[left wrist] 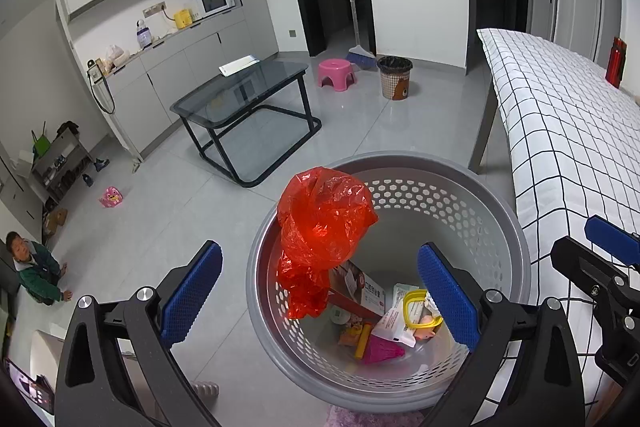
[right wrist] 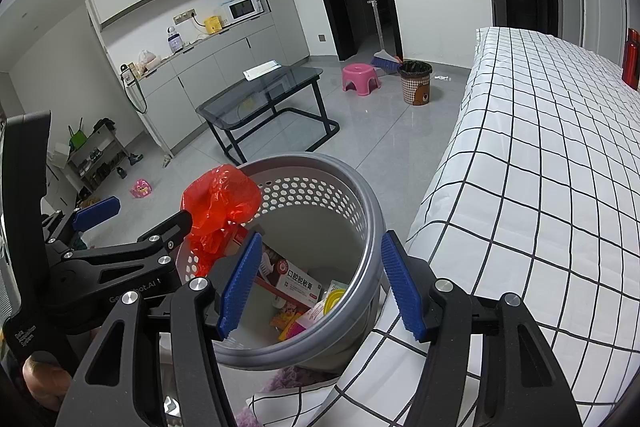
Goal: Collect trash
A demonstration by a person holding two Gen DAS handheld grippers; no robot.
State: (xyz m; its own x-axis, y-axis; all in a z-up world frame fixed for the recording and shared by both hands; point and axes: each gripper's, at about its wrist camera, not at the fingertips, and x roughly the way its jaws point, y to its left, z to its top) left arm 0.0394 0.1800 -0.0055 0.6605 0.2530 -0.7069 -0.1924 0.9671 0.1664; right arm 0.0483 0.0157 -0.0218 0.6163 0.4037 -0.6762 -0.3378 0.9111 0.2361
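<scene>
Red bag (left wrist: 326,223) sits crumpled on gray basket (left wrist: 400,163) rim, half hanging inside, near bed (left wrist: 560,131). Left hand-held gripper (left wrist: 320,291) wide open, holds nothing. Right hand-held gripper (right wrist: 320,287) wide open too, empty. Box (left wrist: 360,287) and wrappers lie at bottom. Risk: light bag could slide off rim onto floor (left wrist: 160,211) if bumped.

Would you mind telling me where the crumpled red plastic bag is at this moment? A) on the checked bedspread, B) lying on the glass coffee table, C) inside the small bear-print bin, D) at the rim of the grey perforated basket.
D: the crumpled red plastic bag sits at the near-left rim of the grey perforated basket, above the boxes and wrappers inside, with both grippers' jaws open and empty.
</scene>
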